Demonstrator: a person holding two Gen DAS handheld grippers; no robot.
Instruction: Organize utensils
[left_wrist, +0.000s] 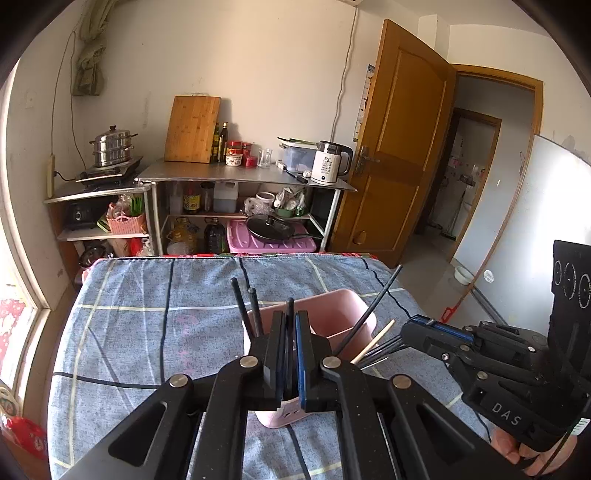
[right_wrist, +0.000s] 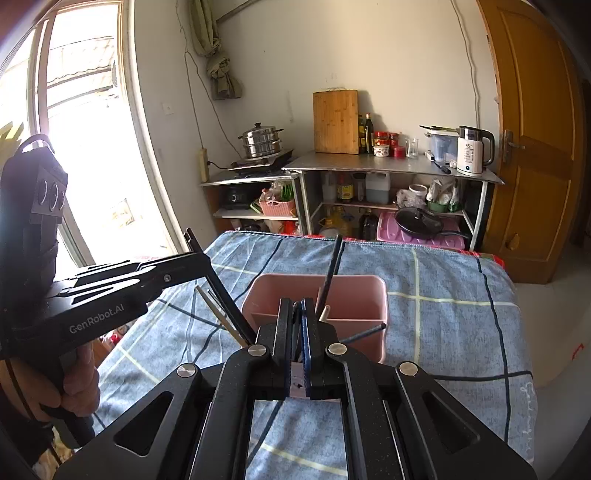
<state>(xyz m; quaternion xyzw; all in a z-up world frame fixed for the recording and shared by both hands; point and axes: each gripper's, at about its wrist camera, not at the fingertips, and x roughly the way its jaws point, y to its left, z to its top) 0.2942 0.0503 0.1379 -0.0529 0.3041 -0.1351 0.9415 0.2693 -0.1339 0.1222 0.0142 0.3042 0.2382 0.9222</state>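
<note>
Chopsticks (left_wrist: 373, 308) – thin, dark – lean in your pink holder (right_wrist: 354, 295). Your left gripper (left_wrist: 290, 332) pinches one; your right gripper (right_wrist: 296, 321) grips another.

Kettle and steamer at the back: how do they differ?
The kettle is white with a black handle; the steamer is bare steel, in stacked tiers. The kettle stands on the taller table, the steamer on a burner on the lower table. Both are upright, lids on.

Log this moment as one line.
left gripper: shut on black chopstick | right gripper: shut on chopstick bundle | both at pink holder
</note>
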